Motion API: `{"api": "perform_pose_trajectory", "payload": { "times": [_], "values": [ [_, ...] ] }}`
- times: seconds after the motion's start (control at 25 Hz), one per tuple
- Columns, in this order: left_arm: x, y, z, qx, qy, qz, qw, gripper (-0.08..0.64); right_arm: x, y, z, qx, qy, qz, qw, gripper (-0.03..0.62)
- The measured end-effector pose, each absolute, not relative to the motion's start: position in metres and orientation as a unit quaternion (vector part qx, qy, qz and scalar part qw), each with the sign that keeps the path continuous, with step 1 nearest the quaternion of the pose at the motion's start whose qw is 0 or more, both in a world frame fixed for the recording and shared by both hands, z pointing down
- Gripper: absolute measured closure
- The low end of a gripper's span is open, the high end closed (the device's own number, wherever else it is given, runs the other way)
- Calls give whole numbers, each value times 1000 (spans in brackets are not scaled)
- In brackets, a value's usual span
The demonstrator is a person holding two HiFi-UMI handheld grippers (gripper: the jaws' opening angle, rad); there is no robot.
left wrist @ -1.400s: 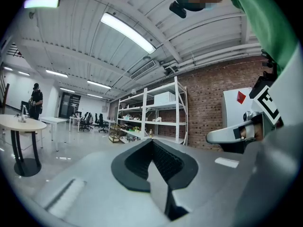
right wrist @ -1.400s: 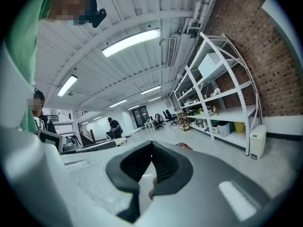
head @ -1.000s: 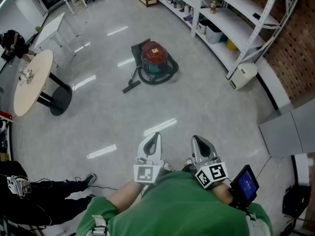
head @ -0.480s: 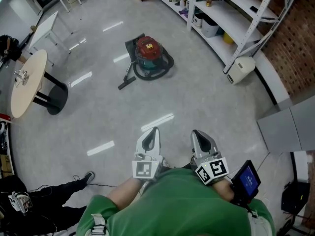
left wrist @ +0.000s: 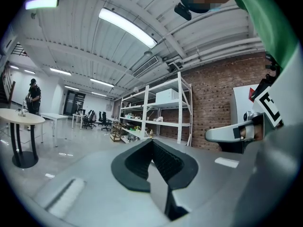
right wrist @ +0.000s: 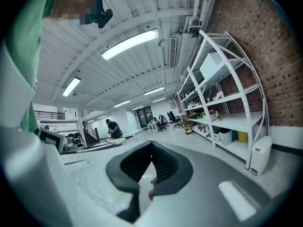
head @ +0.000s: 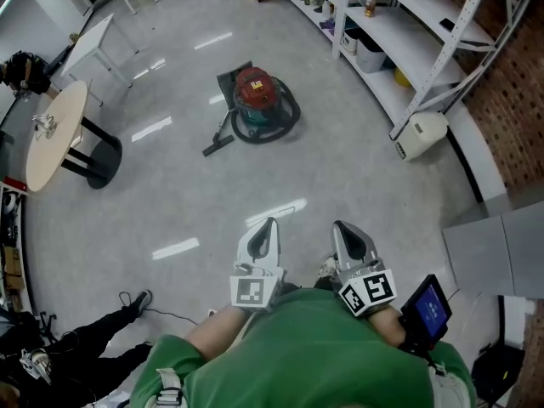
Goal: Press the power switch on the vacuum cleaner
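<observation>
Meeting at their tips, the dark ribbed jaws of the left gripper [left wrist: 151, 144] are closed with nothing between them. The right gripper [right wrist: 151, 146] matches it, jaws together and empty. In the head view the left gripper [head: 265, 232] and the right gripper [head: 344, 235] sit side by side, close in front of the person's green-sleeved body [head: 297, 355]. Each points forward over the pale grey polished floor [head: 357, 177] and carries its marker cube at the back. A small black device with a blue screen [head: 425, 315] sits just beside the right wrist.

The drum-shaped vacuum cleaner with a red lid and teal body [head: 257, 99] stands on the floor well ahead of both grippers, a little left of centre, apart from them. Its black hose [head: 289, 117] curls round the base, and its dark floor nozzle [head: 214, 148] lies on the floor to the left.

Further left stands a round table with a light wooden top and black pedestal [head: 55, 134]. White metal shelving [head: 399, 24] runs along the right, in front of a red brick wall [head: 510, 83]. A small white boxy appliance [head: 421, 134] sits on the floor by the foot of the shelving. Another person's dark-trousered legs [head: 85, 338] reach in at the lower left.
</observation>
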State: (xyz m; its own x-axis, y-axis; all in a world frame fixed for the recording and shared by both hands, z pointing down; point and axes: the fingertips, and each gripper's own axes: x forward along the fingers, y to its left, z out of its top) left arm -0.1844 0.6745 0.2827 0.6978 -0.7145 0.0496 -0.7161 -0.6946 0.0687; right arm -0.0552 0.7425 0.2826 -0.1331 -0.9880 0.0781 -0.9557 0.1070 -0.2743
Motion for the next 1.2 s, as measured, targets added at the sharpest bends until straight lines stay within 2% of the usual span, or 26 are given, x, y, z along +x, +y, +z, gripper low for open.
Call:
{"api": "perform_pose_trajectory", "payload": {
  "times": [0.12,0.4,0.8,1.2],
  "values": [
    [-179,680,284,917,-396,6,38,554,-53,745,287,-645,751,-128,59,591],
    [-108,679,284,896,-442,7,46,554,14,728,295,-603,784,-140,51,589],
    [-95,644,289,883,-467,16,53,554,25,685,298,-576,803,-147,43,591],
    [-96,562,294,877,-477,1,62,554,25,599,299,-573,807,-141,17,591]
  ]
}}
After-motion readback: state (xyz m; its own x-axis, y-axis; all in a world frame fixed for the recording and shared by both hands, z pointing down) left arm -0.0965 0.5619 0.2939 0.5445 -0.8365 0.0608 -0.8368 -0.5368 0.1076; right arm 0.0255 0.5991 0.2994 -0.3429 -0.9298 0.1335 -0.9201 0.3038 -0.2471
